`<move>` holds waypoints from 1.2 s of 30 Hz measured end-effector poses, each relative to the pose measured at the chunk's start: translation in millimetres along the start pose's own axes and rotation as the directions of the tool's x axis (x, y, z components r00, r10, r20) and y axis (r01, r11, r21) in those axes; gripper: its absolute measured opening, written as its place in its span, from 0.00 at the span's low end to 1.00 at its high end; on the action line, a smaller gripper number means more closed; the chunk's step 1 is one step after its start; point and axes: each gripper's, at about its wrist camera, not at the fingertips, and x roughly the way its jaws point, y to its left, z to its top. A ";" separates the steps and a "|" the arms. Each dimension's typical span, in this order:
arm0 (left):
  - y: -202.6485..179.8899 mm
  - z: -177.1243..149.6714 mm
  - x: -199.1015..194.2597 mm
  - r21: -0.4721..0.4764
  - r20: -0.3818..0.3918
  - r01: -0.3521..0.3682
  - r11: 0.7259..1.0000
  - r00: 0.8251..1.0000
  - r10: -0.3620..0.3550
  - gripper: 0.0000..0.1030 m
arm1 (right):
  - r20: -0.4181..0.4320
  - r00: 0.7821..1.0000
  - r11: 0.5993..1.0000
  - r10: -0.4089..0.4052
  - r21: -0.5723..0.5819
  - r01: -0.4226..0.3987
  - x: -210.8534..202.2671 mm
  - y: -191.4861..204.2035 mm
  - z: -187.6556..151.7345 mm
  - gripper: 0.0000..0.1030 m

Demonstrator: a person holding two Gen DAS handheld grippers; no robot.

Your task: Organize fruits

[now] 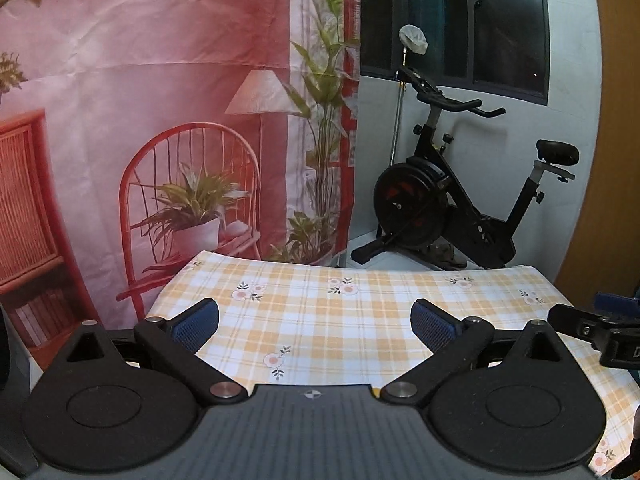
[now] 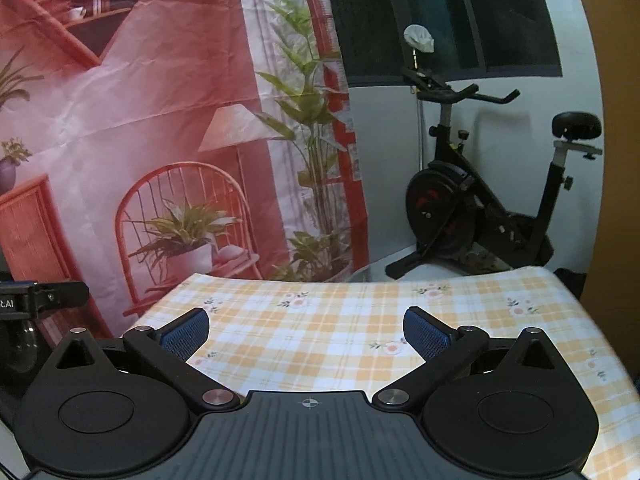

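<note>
No fruit shows in either view. My left gripper [image 1: 314, 326] hangs open above the table [image 1: 360, 304], which wears a yellow checked cloth with small flowers; its blue pads stand far apart with nothing between them. My right gripper [image 2: 306, 334] is likewise open over the same table [image 2: 320, 320], with only cloth visible between its pads. The right gripper's black body [image 1: 596, 334] pokes in at the right edge of the left wrist view. In the right wrist view, the left gripper's body [image 2: 36, 300] shows at the left edge.
Behind the table hangs a pink printed backdrop [image 1: 160, 120] picturing a chair, lamp and plants. A black exercise bike [image 1: 452, 200] stands on the floor beyond the far right table edge, below a dark window [image 1: 480, 20]. An orange wall [image 1: 616, 160] closes the right side.
</note>
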 end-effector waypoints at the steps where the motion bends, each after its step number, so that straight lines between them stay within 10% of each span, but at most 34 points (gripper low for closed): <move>1: -2.1 0.9 -0.7 0.002 -0.001 0.000 1.000 1.000 0.000 1.00 | 0.003 1.000 1.000 -0.008 -0.007 0.008 -1.4 1.6 0.8 1.00; 36: -0.2 -1.6 3.6 -0.036 -0.056 0.045 0.998 0.997 -0.047 1.00 | -0.032 0.997 0.998 -0.070 -0.010 0.070 -1.9 5.0 1.8 1.00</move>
